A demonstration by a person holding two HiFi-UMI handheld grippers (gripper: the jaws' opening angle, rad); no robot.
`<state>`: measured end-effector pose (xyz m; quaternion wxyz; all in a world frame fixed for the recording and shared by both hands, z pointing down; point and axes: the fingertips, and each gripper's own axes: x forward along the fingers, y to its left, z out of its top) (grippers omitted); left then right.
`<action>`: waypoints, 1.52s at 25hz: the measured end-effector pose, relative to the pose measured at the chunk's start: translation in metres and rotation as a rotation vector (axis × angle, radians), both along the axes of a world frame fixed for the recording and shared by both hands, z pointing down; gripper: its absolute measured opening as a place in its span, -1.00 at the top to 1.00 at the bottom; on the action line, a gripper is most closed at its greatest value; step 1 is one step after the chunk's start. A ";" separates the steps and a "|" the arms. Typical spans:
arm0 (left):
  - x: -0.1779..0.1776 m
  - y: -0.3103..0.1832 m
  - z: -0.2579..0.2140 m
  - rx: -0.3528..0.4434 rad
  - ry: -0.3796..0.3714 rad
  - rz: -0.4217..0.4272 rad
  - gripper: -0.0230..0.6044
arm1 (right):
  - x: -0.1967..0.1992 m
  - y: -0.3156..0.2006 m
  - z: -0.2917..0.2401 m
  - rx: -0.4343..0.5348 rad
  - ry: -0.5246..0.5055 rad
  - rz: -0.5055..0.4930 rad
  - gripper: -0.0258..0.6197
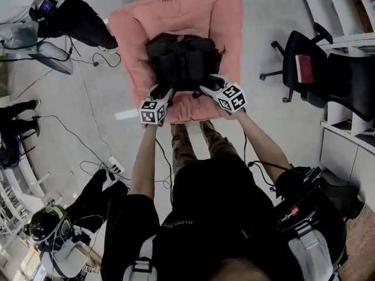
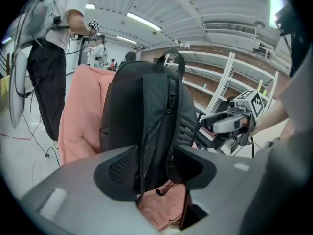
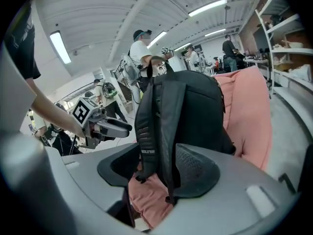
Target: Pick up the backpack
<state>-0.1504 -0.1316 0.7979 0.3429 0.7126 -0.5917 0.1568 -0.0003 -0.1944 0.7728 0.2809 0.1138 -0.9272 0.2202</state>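
Grey concrete floor (image 1: pixel 263 133) all round, a power strip (image 1: pixel 115 167) lying on it, and dead centre sits the pink armchair (image 1: pixel 176 16) with the black backpack (image 1: pixel 183 60) upright on its seat, leaning on the backrest. At the bag's near face we have the left gripper (image 1: pixel 162 92) and the right gripper (image 1: pixel 206 89). From the head view their tips melt into the dark fabric and are hard to separate. Closer in, it's clearer: the left one's fingers (image 2: pixel 120 169) stand wide apart, a shoulder strap (image 2: pixel 155 126) hanging between them, not squeezed. Same on the right: fingers (image 3: pixel 195 169) spread, the other strap (image 3: pixel 146 126) in the gap. Backpack's bottom edge is blocked by the fingers in both close views, and whether any pad brushes a strap can't be told.
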 end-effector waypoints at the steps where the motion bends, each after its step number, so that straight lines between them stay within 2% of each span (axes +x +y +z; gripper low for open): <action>1: -0.001 -0.007 0.006 -0.006 0.001 0.000 0.26 | 0.000 -0.007 0.007 -0.002 0.012 0.019 0.15; 5: -0.007 -0.027 0.015 -0.016 0.025 0.017 0.21 | -0.014 -0.020 0.024 -0.021 0.044 0.067 0.14; 8: -0.004 -0.037 0.023 -0.020 0.033 0.070 0.22 | -0.030 -0.020 0.032 -0.039 0.048 0.072 0.17; 11: 0.004 -0.054 0.039 -0.035 0.051 0.071 0.22 | -0.039 -0.022 0.049 -0.071 0.060 0.064 0.24; 12: 0.008 -0.060 0.043 -0.036 0.055 0.065 0.26 | -0.041 -0.023 0.056 -0.080 0.068 0.065 0.27; 14: 0.017 -0.069 0.047 -0.034 0.062 0.052 0.46 | -0.044 -0.025 0.066 -0.091 0.087 0.078 0.37; 17: 0.036 -0.070 0.046 -0.042 0.090 0.058 0.73 | -0.049 -0.024 0.069 -0.091 0.098 0.106 0.71; 19: 0.050 -0.064 0.040 -0.032 0.117 0.077 0.77 | -0.051 -0.015 0.064 -0.105 0.080 0.099 0.74; 24: 0.066 -0.031 0.008 -0.018 0.195 0.156 0.79 | -0.051 0.027 0.029 -0.200 -0.031 0.042 0.76; 27: 0.071 -0.008 -0.040 0.050 0.293 0.246 0.80 | -0.042 0.048 -0.017 -0.313 -0.194 0.018 0.76; 29: 0.069 0.004 -0.080 0.109 0.380 0.278 0.81 | -0.039 0.058 -0.054 -0.376 -0.310 0.003 0.76; 31: 0.066 0.016 -0.116 0.150 0.472 0.280 0.81 | -0.038 0.069 -0.090 -0.412 -0.402 -0.016 0.76; 33: 0.064 0.027 -0.147 0.178 0.546 0.272 0.82 | -0.038 0.082 -0.119 -0.408 -0.455 -0.045 0.77; 36: 0.058 0.034 -0.189 0.236 0.623 0.246 0.82 | -0.039 0.096 -0.151 -0.388 -0.492 -0.073 0.76; 38: 0.048 0.033 -0.211 0.276 0.661 0.196 0.82 | -0.038 0.096 -0.169 -0.392 -0.539 -0.041 0.76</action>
